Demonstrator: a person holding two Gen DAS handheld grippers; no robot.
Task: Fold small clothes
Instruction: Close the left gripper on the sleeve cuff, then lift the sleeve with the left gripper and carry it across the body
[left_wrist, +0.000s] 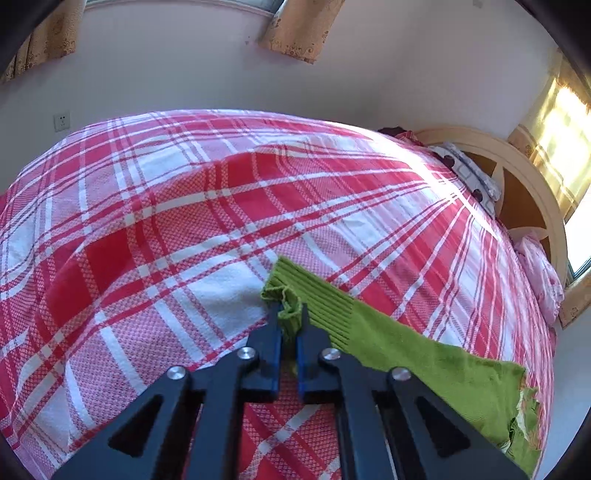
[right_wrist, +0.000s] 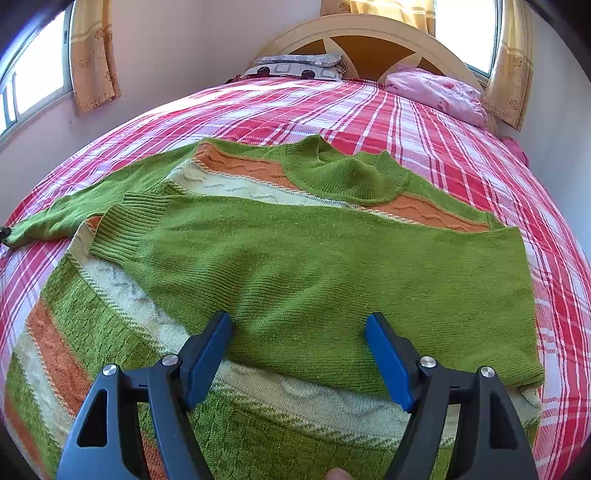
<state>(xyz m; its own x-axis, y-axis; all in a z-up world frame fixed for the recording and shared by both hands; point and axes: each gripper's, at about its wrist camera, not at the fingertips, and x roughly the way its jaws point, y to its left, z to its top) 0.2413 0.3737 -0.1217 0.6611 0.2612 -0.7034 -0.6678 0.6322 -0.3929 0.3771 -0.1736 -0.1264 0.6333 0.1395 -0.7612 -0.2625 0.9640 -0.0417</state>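
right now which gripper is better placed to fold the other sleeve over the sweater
Left. The left gripper is already shut on the outstretched sleeve's ribbed cuff. The right gripper is open, over the sleeve already folded across the sweater.

There were one green striped sweater (right_wrist: 332, 266), two grippers (left_wrist: 290, 317) (right_wrist: 299, 332), two pillows (right_wrist: 295, 66) (right_wrist: 436, 92), and one plaid bed (right_wrist: 461, 155).

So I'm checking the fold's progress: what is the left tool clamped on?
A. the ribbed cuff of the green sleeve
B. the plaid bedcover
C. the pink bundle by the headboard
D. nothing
A: the left tool is shut on the ribbed cuff, green knit bunched between its tips.
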